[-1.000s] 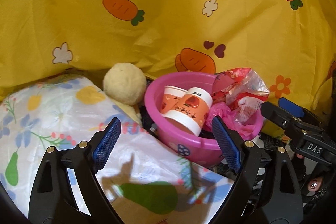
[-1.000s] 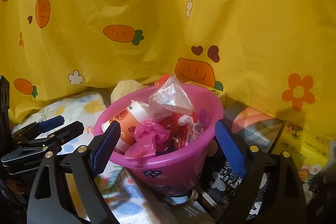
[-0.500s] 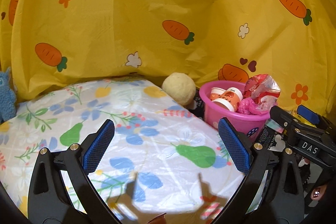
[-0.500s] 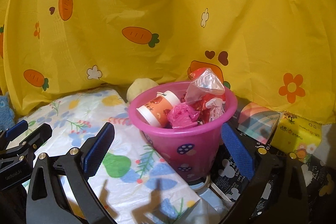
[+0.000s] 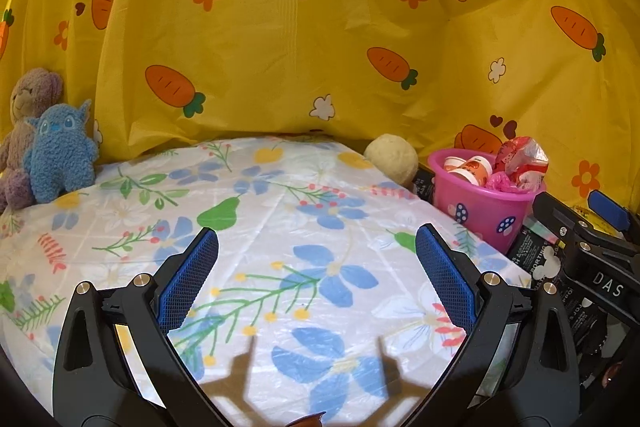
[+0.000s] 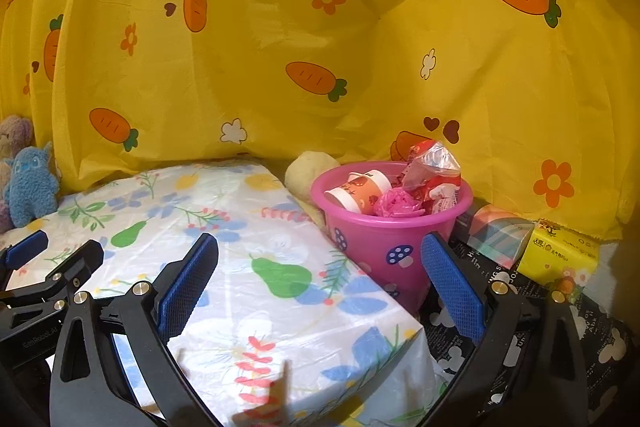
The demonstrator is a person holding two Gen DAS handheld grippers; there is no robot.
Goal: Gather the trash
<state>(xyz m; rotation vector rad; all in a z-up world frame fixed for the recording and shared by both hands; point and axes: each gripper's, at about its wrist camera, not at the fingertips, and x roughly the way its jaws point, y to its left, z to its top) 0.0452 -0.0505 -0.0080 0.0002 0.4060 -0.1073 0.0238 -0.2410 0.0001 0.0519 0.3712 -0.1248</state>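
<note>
**Left wrist and right wrist views: both grippers spread wide, bucket holds the trash**

Left wrist view shows the left gripper [image 5: 316, 279] with its two blue-padded fingers [image 5: 188, 279] spread wide apart, holding nothing and touching nothing; it hangs above the floral tablecloth [image 5: 280, 227], where its shadow falls at 6 o'clock. The pink bucket [image 5: 480, 211] stands at 3 o'clock, off the cloth's right edge, filled with trash: paper cups [image 5: 468, 167], a crumpled pink bag [image 5: 500, 183] and a clear red-printed wrapper [image 5: 524, 159]. A cream ball [image 5: 392, 159] sits just beside the bucket on its left. At 9 o'clock a blue plush toy [image 5: 60, 159] leans against a brown teddy bear [image 5: 28, 107], both against the yellow carrot-print curtain [image 5: 320, 27]. The right gripper [image 5: 592, 247] shows at the 4 o'clock edge.

Right wrist view shows the right gripper [image 6: 320, 287] likewise released, jaws wide, empty and clear of everything. The pink bucket [image 6: 384, 239] stands at about 3 o'clock, partly behind the right finger pad [image 6: 452, 287], on a black printed surface [image 6: 520, 307]. Beside it at 3 to 4 o'clock lie a pastel striped box [image 6: 500, 231] and a yellow tissue pack [image 6: 564, 255]. The left gripper [image 6: 44, 267] shows at 8 o'clock, over the cloth.
</note>
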